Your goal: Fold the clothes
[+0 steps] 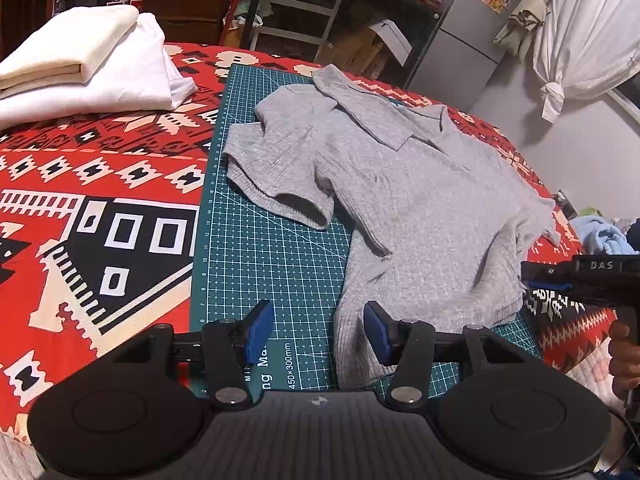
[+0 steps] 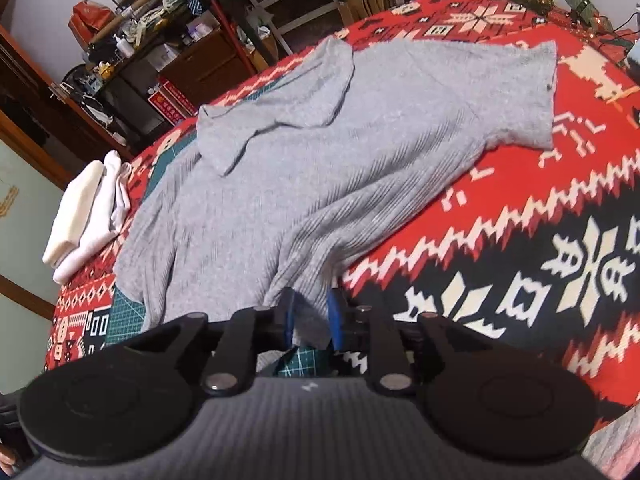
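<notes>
I have the grey shirt (image 1: 420,208) lying spread across the green cutting mat (image 1: 256,264) on the bed's red patterned blanket (image 1: 100,184), collar toward the upper middle of the left view, hem toward the bottom. My left hand-held gripper (image 1: 318,330) hovers at the lower centre with its jaws apart, the hem's left corner lying between the blue pads but not pinched. In the right view my right hand-held gripper (image 2: 311,322) sits at the bottom centre, jaws nearly together with the hem's other corner between them; I judge the cloth is caught there, though the grip looks light. A stack of folded white clothes (image 1: 84,68) waits at the upper left. To do this fold well, I should close the left jaws on a matching corner, then lift both corners evenly so the hem stays straight and lands square on the shoulders.
</notes>
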